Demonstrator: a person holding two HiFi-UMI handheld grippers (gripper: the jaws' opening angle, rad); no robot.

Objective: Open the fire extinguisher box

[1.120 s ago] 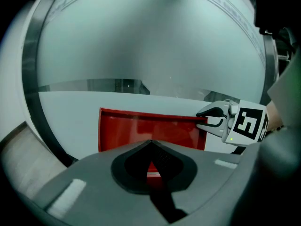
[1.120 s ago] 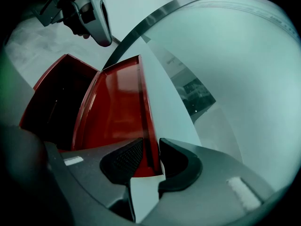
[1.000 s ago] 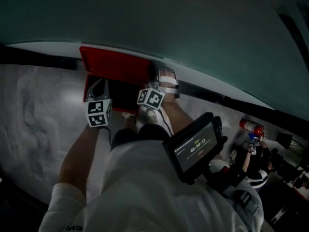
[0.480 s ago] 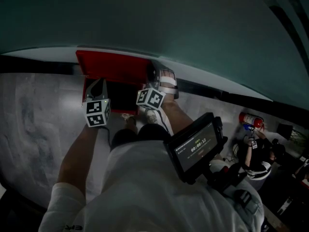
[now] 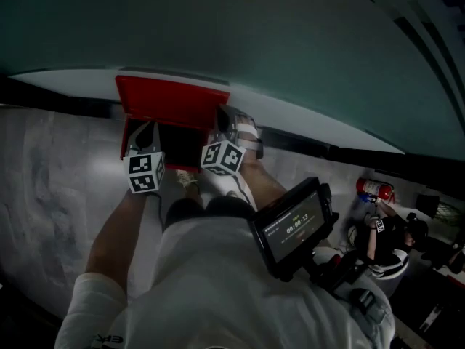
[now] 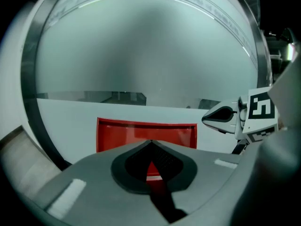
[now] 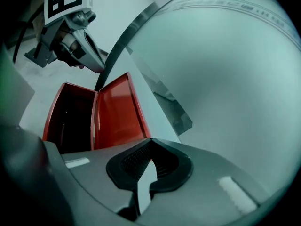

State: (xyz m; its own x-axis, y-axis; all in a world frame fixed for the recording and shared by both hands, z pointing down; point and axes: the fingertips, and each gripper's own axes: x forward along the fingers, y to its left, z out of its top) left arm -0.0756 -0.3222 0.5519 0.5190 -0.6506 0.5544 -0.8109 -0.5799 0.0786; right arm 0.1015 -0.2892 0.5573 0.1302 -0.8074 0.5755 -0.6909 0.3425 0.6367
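Fire extinguisher box point(image 5: 178, 142), red, lid point(image 5: 171, 102) open

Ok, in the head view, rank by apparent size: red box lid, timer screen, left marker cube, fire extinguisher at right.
Largest: red box lid and timer screen, about alike; the screen is nearer the camera.
Then: left marker cube.
Smallest: fire extinguisher, farthest off.

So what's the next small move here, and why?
Probably draw both tongs back from the box. Its lid already stands fully open, and the left tongs and right tongs are shut on nothing.
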